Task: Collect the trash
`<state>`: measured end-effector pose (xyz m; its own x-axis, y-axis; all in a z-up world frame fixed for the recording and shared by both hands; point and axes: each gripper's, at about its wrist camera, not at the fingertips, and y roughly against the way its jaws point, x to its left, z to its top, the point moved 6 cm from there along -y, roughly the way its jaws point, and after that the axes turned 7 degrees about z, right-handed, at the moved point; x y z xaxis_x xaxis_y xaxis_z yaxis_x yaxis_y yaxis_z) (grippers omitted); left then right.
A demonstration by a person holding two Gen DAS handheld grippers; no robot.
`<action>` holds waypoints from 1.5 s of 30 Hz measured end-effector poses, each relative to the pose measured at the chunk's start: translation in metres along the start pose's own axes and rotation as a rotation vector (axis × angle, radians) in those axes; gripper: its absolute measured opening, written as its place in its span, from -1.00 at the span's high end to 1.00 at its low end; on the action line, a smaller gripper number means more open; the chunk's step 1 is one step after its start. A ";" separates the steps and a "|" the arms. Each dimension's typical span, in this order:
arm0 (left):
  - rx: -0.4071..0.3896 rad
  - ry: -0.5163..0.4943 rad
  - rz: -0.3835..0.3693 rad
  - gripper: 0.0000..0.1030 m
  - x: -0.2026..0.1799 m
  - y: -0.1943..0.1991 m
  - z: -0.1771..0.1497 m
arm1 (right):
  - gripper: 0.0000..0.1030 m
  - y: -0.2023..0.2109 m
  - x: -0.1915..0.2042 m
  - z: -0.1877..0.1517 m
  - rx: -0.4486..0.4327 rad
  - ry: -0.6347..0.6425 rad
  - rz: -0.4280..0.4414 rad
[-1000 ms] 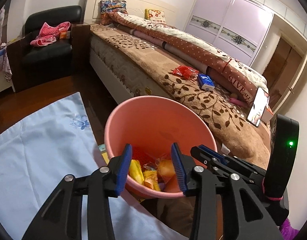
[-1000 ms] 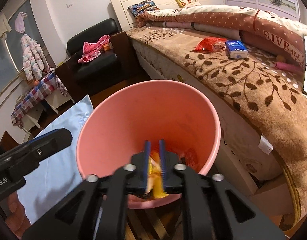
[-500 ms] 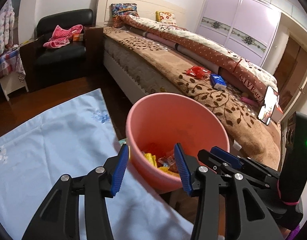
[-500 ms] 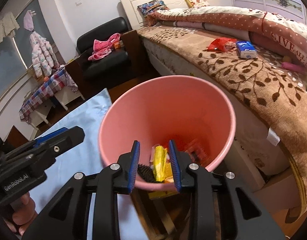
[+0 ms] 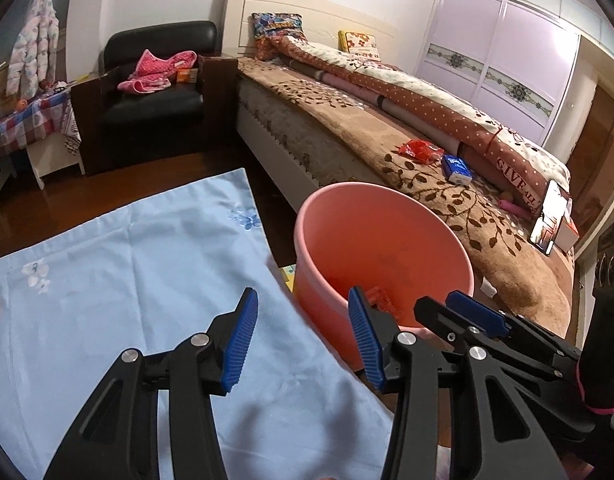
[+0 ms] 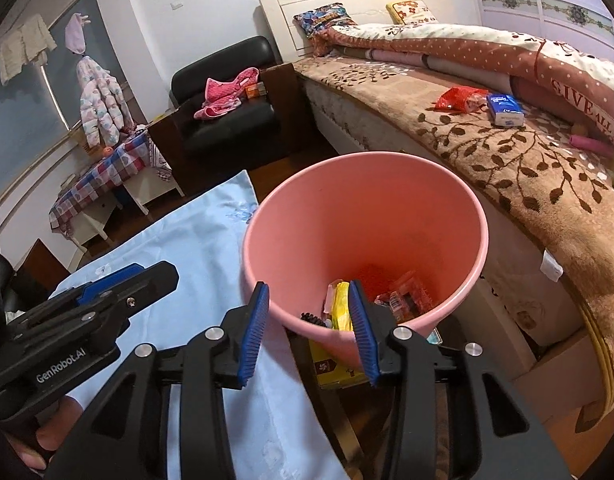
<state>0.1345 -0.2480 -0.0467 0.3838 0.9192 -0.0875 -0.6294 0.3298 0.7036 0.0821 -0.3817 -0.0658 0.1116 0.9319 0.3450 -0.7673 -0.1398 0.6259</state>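
Pink plastic, the trash bin stands on the floor between the light-blue cloth and the bed, its rim just beside the cloth's edge. Inside it lie a yellow wrapper and a red wrapper. The right gripper hangs over the bin's near rim with its blue pads wide apart and nothing between them. The left gripper is likewise spread and empty, above the cloth's edge beside the bin. On the bed's brown leaf-patterned blanket rest a red packet and a blue tissue pack, touching.
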 end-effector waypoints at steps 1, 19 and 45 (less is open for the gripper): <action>-0.002 0.003 0.006 0.10 0.002 0.002 -0.002 | 0.19 0.001 0.001 0.000 -0.001 0.001 0.000; -0.034 0.067 0.074 0.10 0.037 0.029 -0.023 | 0.05 0.009 0.036 -0.021 -0.004 0.035 0.058; -0.053 0.141 0.177 0.11 0.080 0.042 -0.035 | 0.05 0.004 0.078 -0.032 -0.011 0.080 0.127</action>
<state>0.1148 -0.1534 -0.0491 0.1688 0.9834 -0.0662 -0.7146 0.1684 0.6789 0.0670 -0.2988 -0.0591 -0.0373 0.9307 0.3638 -0.7787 -0.2553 0.5731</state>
